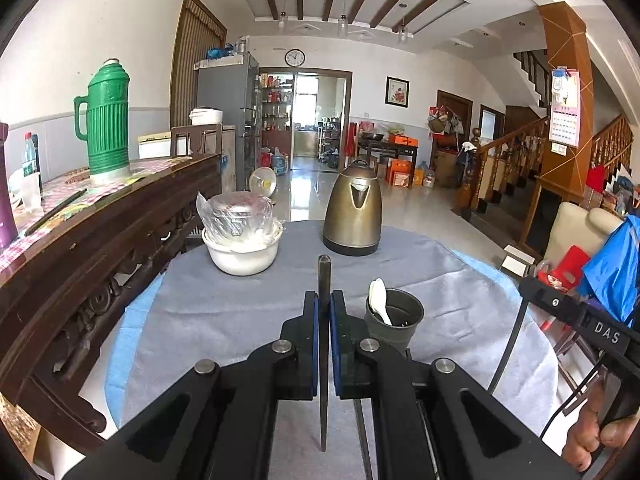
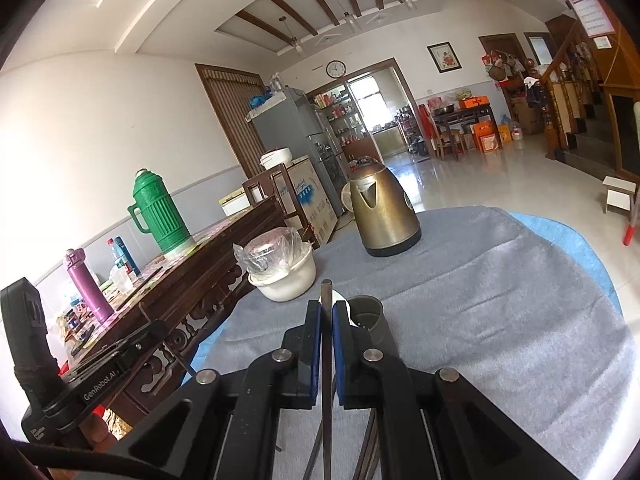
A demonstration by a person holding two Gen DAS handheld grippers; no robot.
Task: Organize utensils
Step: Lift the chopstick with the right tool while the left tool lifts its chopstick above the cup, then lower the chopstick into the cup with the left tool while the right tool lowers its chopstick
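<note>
Both claws pinch one chopstick each: left claw on the left chopstick, right claw on the right chopstick. The cup is just ahead. Risk: thin sticks pivoting in the pads, missing the rim or tipping it.

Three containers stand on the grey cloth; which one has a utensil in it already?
The dark cup, nearest the grippers: a white spoon leans inside it. The white bowl holds a plastic-wrapped container, and the brass-coloured kettle is lidded.
</note>
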